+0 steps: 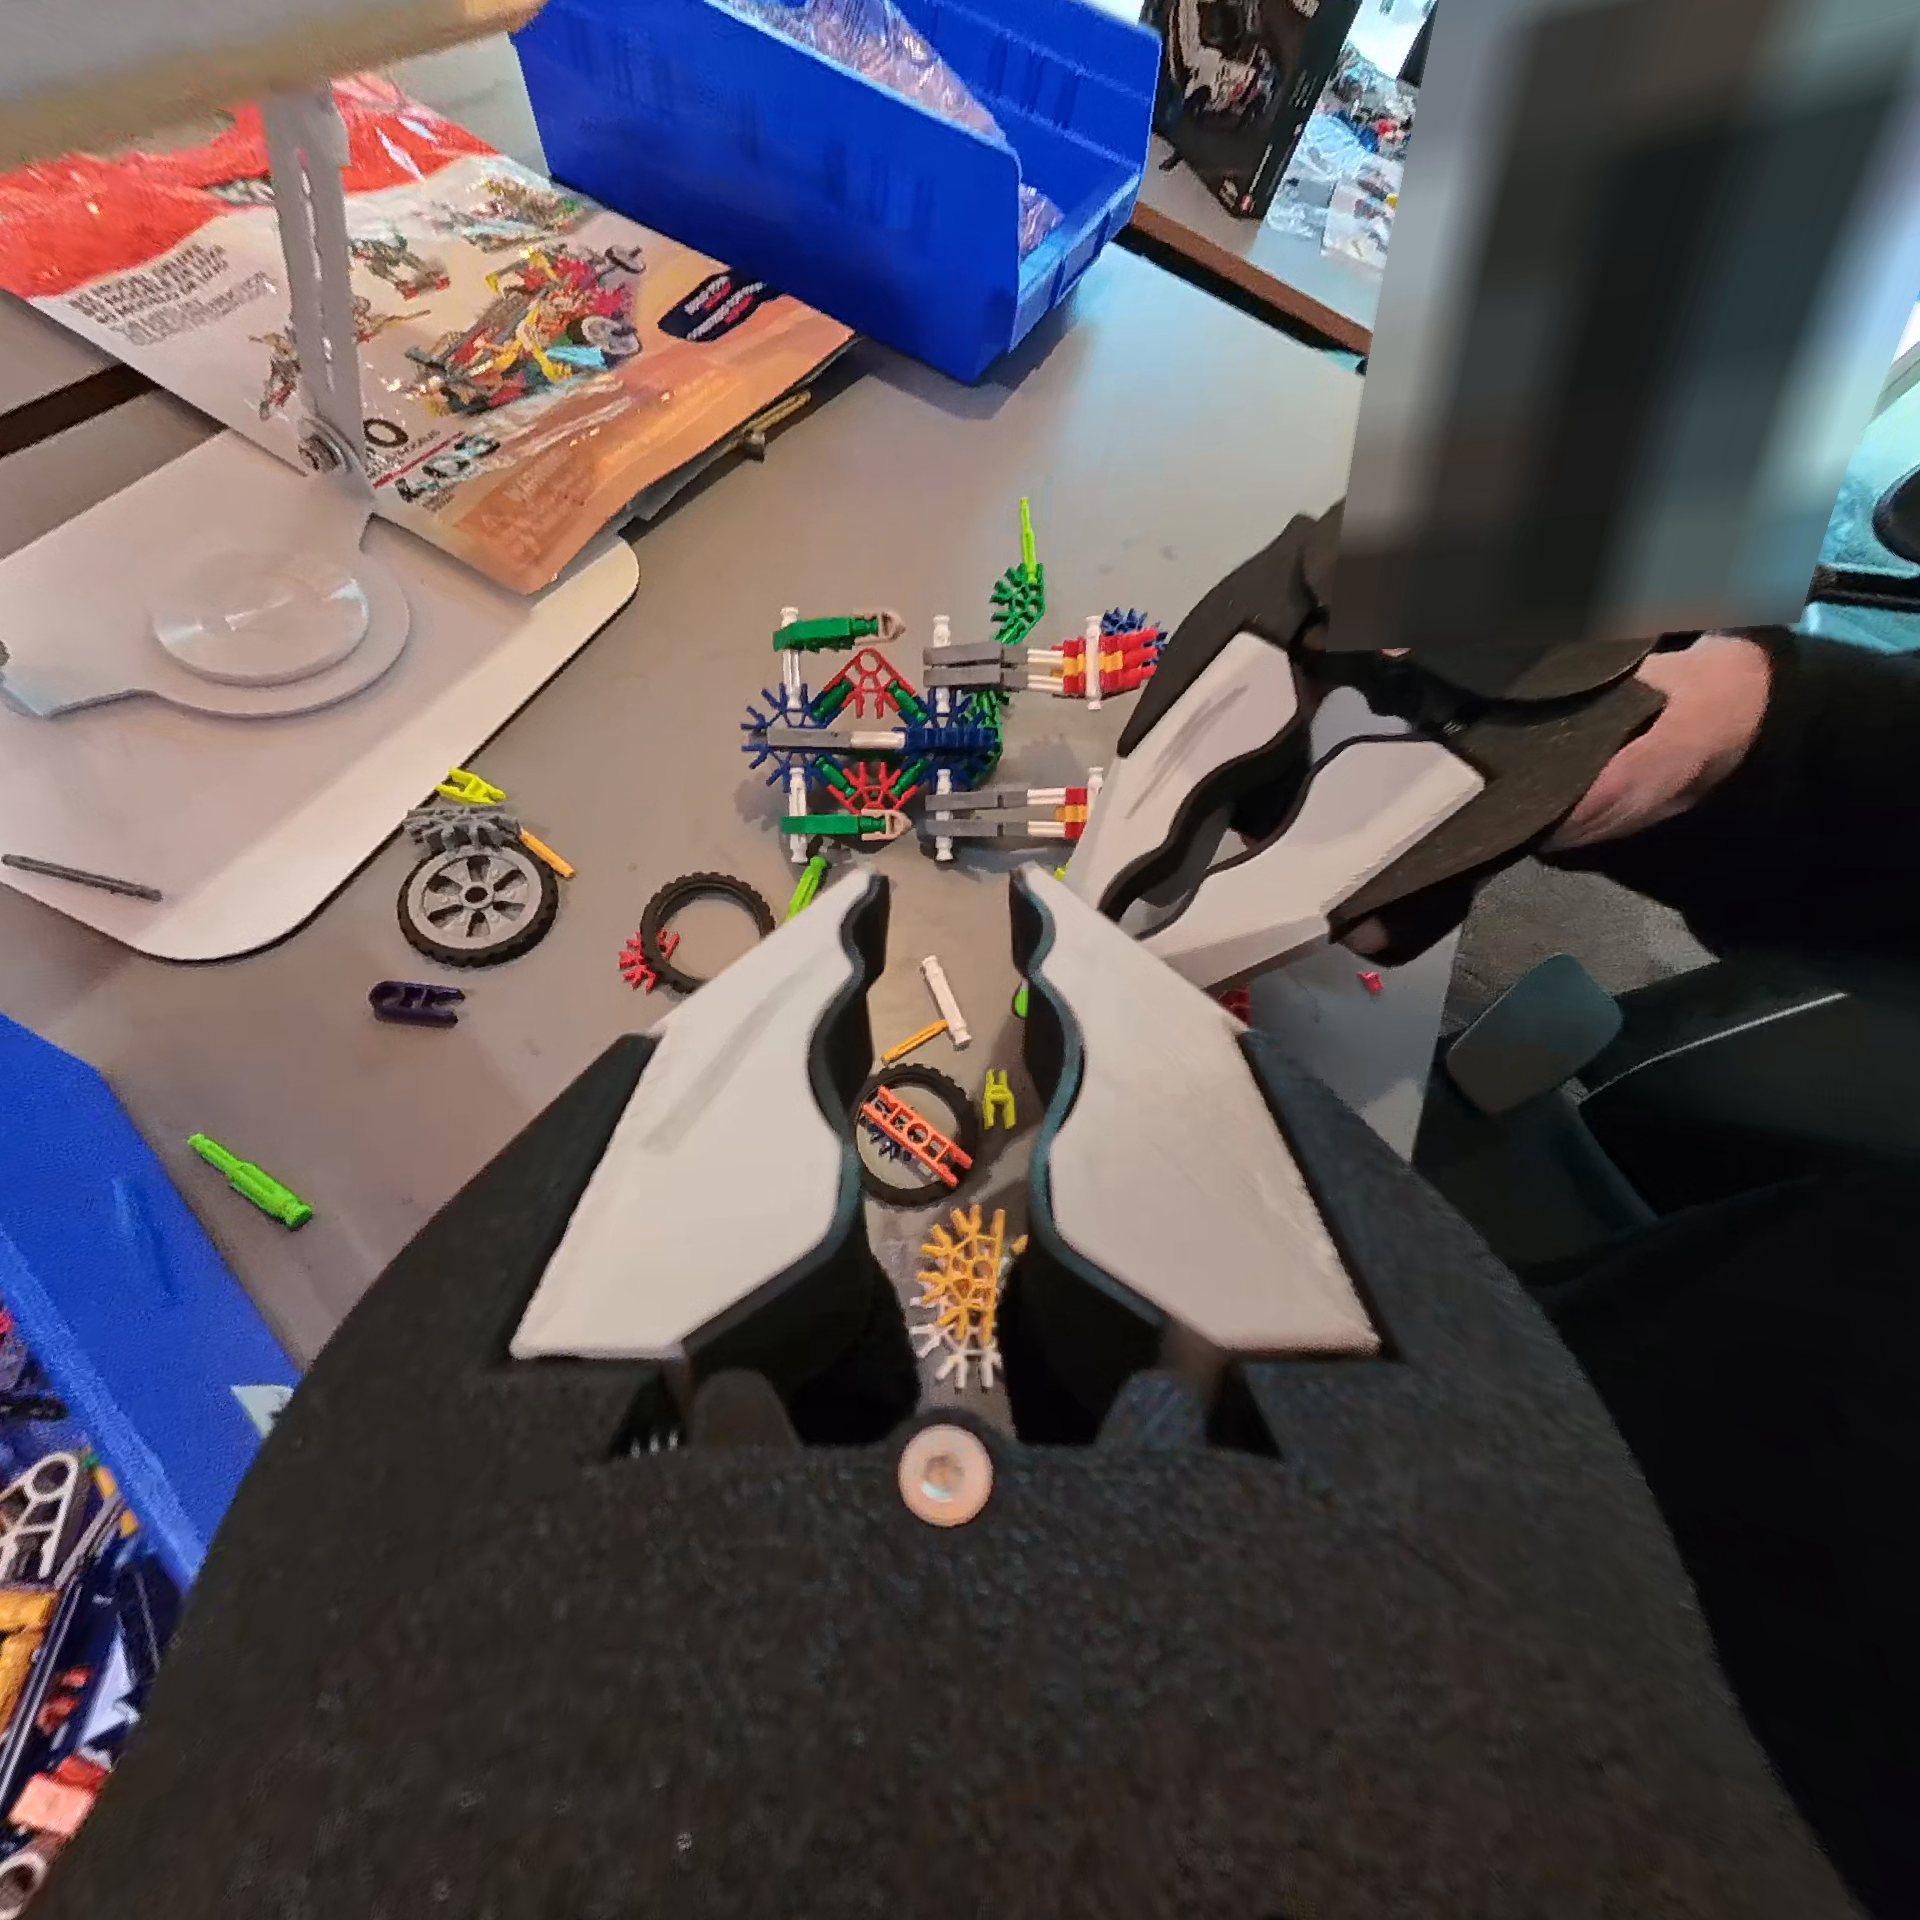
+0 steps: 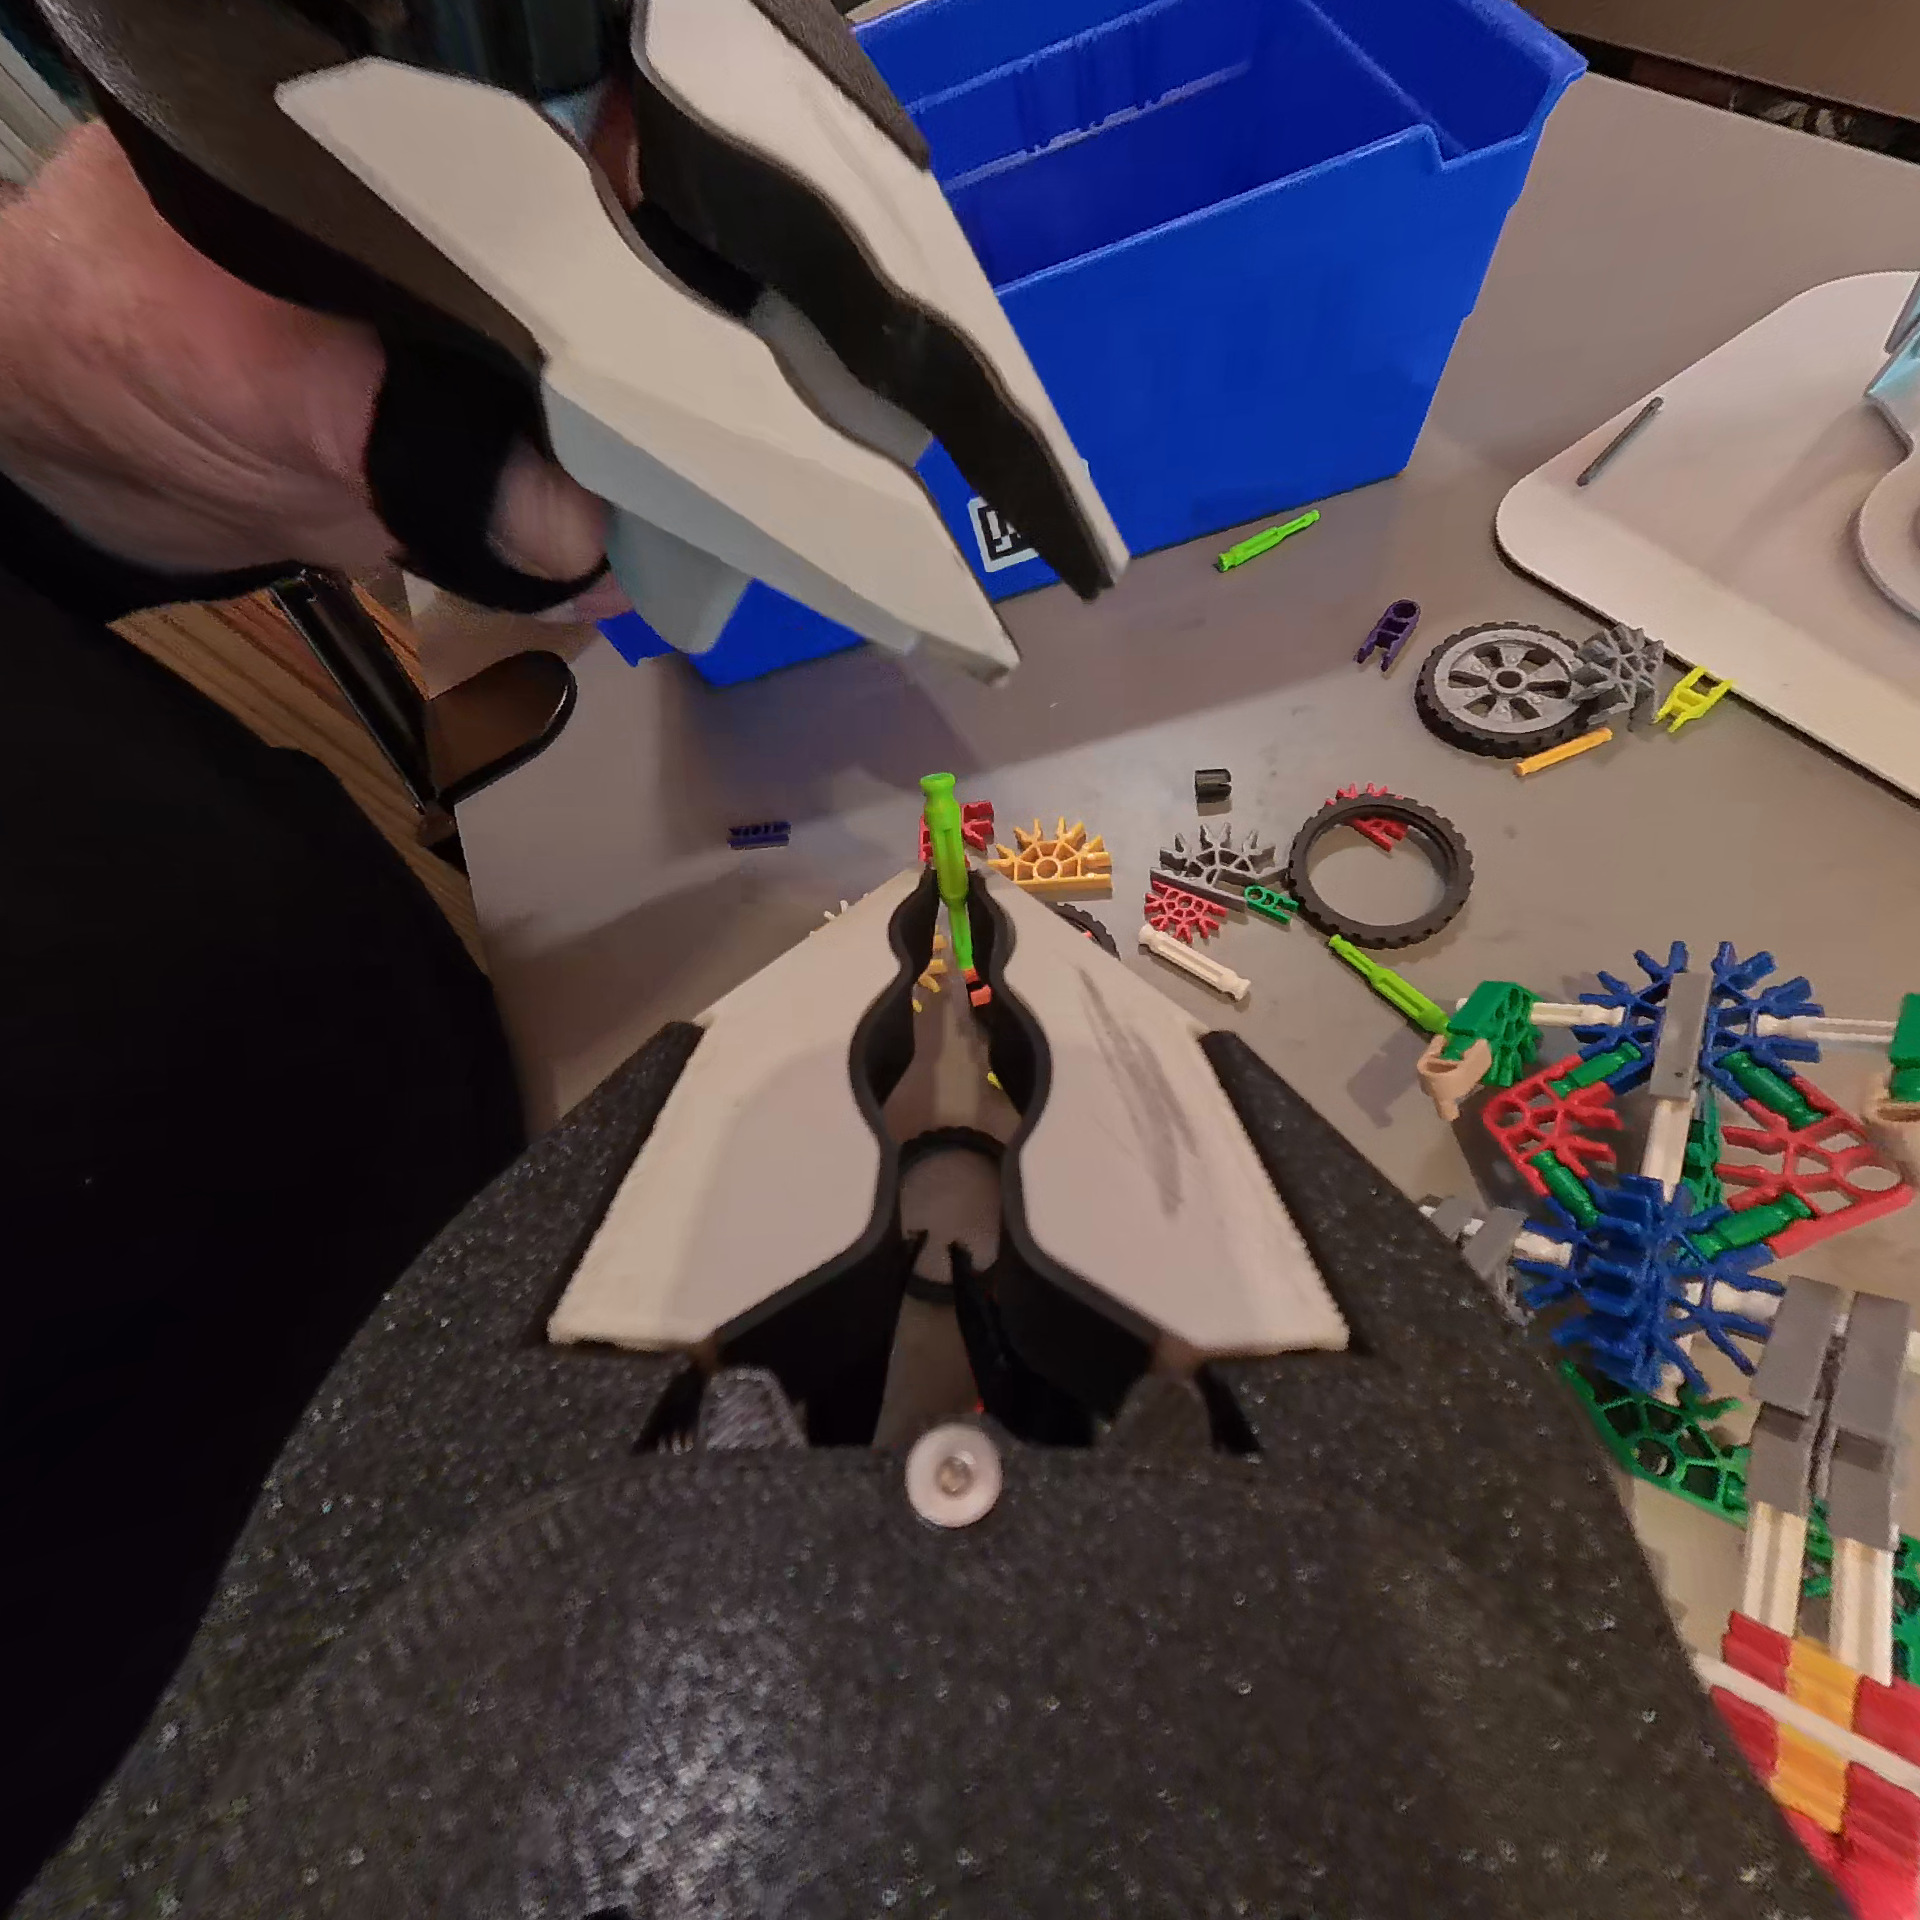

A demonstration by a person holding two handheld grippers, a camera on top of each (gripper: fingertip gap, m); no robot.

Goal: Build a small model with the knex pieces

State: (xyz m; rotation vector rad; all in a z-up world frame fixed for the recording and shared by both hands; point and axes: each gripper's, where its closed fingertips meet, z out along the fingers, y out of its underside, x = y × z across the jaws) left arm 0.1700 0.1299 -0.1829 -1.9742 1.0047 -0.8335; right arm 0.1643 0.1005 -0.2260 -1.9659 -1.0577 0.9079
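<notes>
The right tool (image 2: 951, 894) is pinching a lime-green rod (image 2: 948, 847) upright at its tips. The left tool (image 1: 948, 896) is hovering with fingers apart above a black tyre (image 1: 914, 1135) on the worktop (image 1: 1143, 468), the toy model (image 1: 914, 727) just ahead.

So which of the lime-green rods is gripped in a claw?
The upright lime-green rod pinched at the tips of the right claw; the others lie loose on the table.
</notes>
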